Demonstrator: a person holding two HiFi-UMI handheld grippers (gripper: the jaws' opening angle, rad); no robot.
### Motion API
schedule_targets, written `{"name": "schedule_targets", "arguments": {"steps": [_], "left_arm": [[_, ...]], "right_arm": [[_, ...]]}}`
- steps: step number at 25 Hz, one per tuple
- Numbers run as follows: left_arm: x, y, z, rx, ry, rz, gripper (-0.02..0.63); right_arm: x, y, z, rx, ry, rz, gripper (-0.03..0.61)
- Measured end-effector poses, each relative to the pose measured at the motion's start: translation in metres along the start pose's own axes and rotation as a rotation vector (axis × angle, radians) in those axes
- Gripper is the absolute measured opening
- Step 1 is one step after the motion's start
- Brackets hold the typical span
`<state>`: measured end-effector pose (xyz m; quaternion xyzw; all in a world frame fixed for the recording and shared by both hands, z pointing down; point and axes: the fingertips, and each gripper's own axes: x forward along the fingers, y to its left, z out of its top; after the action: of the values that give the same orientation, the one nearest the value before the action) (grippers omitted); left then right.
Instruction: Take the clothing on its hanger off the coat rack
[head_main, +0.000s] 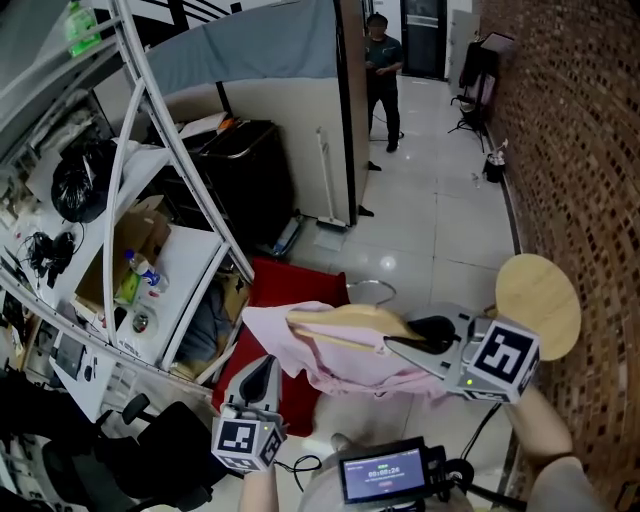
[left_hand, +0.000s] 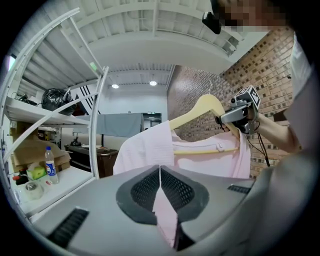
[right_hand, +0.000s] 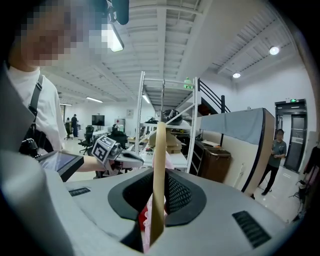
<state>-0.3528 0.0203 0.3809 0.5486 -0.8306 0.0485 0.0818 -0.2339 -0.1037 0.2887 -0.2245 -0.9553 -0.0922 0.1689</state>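
A pink garment (head_main: 335, 368) hangs on a wooden hanger (head_main: 340, 322) in mid-air, away from the white metal rack frame (head_main: 150, 90) at the left. My right gripper (head_main: 400, 342) is shut on the hanger's right arm; in the right gripper view the wooden hanger (right_hand: 159, 150) stands upright between the closed pads of the right gripper (right_hand: 159, 177). My left gripper (head_main: 268, 364) is below and to the left of the hanger. In the left gripper view the left gripper (left_hand: 160, 172) pinches a fold of the pink garment (left_hand: 165, 210). Beyond it the hanger (left_hand: 200, 107) and the right gripper (left_hand: 235, 114) are visible.
A round wooden stool (head_main: 538, 300) stands by the brick wall (head_main: 580, 150) at the right. A red mat (head_main: 290, 290) lies on the tiled floor under the garment. A black cabinet (head_main: 245, 170) and a partition stand behind. A person (head_main: 383, 70) stands far down the aisle.
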Motion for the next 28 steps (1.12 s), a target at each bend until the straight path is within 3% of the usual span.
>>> {"name": "schedule_targets", "arguments": {"steps": [4, 28], "left_arm": [[-0.011, 0.021, -0.004, -0.002, -0.008, 0.034, 0.012], [-0.065, 0.092, -0.014, -0.027, -0.003, 0.181, 0.012]], "right_arm": [[0.019, 0.005, 0.012, -0.013, -0.042, 0.034, 0.034], [0.1, 0.038, 0.038, -0.063, -0.016, 0.206, 0.034]]}}
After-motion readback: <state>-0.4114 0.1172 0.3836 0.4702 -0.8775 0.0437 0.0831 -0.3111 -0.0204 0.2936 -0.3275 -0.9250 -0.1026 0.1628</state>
